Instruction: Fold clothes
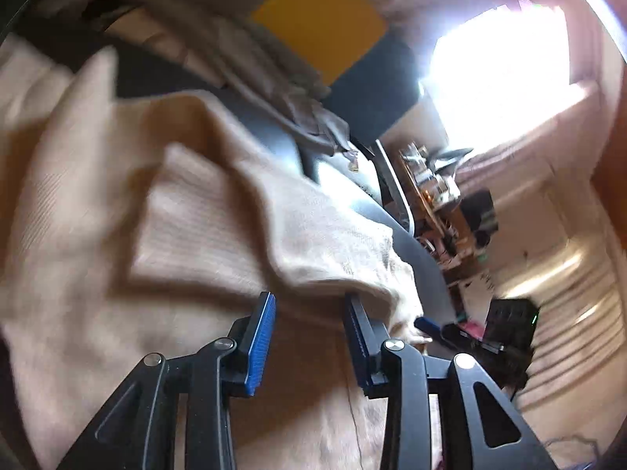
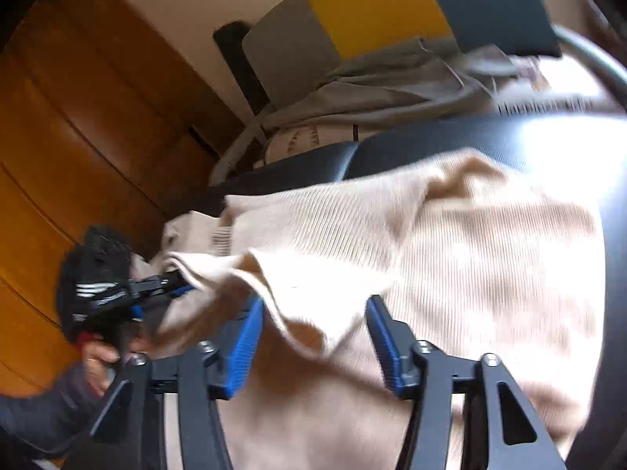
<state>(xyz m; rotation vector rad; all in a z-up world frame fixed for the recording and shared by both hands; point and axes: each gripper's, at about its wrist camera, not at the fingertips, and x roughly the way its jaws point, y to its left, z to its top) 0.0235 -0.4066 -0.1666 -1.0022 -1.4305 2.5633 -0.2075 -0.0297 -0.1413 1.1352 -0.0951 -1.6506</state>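
The beige ribbed garment point(image 2: 490, 243) lies spread over a dark padded surface point(image 2: 431, 145) that looks like a couch or a bench seat; I cannot say which. It covers most of that surface in front of both grippers, and one folded-over flap reaches toward the right gripper point(image 2: 313, 313). Behind it, at the far edge of the dark surface, a heap of grey clothes point(image 2: 392, 78) waits.

The right gripper has its blue pads apart. A loose corner of the garment hangs between them, but the pads do not press on it. The left gripper point(image 1: 309, 305) also stands with its pads apart over the cloth — the hem edge lies just at its tips and is not pinched. In the right wrist view the left gripper appears at the near left side of the garment, held by a hand point(image 2: 98, 364) in a dark sleeve.

The cloth is a soft knit, light and limp, so I judge it will sag and stretch if it is lifted by one point only. It is not slippery; the ribs should give the pads good hold. The best places to take it are the thicker hem or a corner of the flap, one gripper at each side — so the fold line stays straight. It is not fragile, though a hard pull could distort the knit.
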